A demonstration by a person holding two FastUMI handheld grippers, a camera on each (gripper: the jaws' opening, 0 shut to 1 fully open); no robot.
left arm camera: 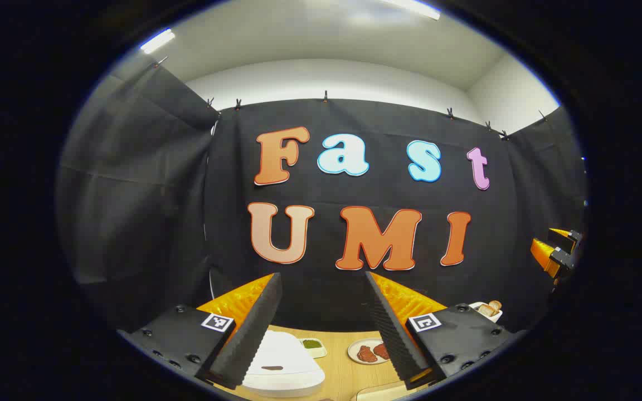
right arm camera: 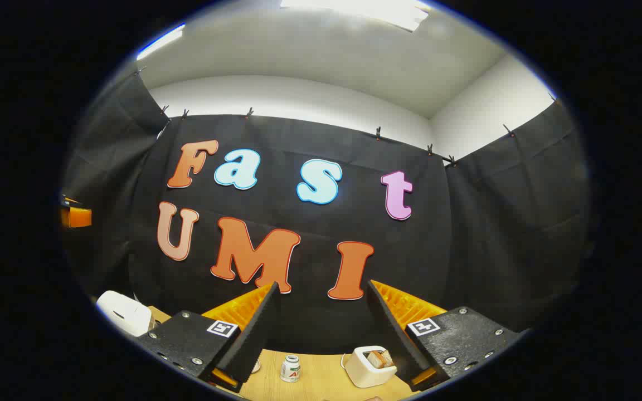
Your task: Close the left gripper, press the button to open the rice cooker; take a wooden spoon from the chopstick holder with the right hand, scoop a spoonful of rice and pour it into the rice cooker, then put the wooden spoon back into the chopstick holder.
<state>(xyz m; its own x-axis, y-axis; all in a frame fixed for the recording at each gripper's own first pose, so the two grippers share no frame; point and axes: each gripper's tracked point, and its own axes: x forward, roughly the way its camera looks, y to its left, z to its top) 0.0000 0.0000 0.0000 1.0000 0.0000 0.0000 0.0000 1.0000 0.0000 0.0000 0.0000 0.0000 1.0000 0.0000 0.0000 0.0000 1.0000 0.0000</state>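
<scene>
In the left gripper view, the left tongs [left arm camera: 324, 328] fill the bottom of the frame, their two fingers spread well apart with nothing between them. Seen through the gap, low in the frame, sits the white rice cooker [left arm camera: 285, 367] on the wooden bench [left arm camera: 343, 373], its lid down and a small dark mark on top that may be the button. Just right of it lie a small green dish [left arm camera: 314, 346] and a plate of reddish food [left arm camera: 369, 352]. At the far right edge of that frame the other gripper shows, held high.

In the right gripper view, the right tongs [right arm camera: 321, 334] are likewise apart and empty. Below them at the bottom of the frame stand a small white bottle [right arm camera: 291, 368] and a white toaster [right arm camera: 370, 365] with bread in it; the cooker [right arm camera: 125, 313] appears at the lower left. I cannot pick out the chopstick holder or the wooden spoon.

The task looks barely begun: the lid is shut and the left tongs are not yet together. The chief risk, I judge, is pressing with the fingers spread, so that they straddle the button or slip off the rounded lid and shove the cooker toward the dishes. Both cameras tilt up at the wall, so the descent has to be judged with the cooker barely in sight, which invites a miss. The right hand must also find a holder that is out of sight.
</scene>
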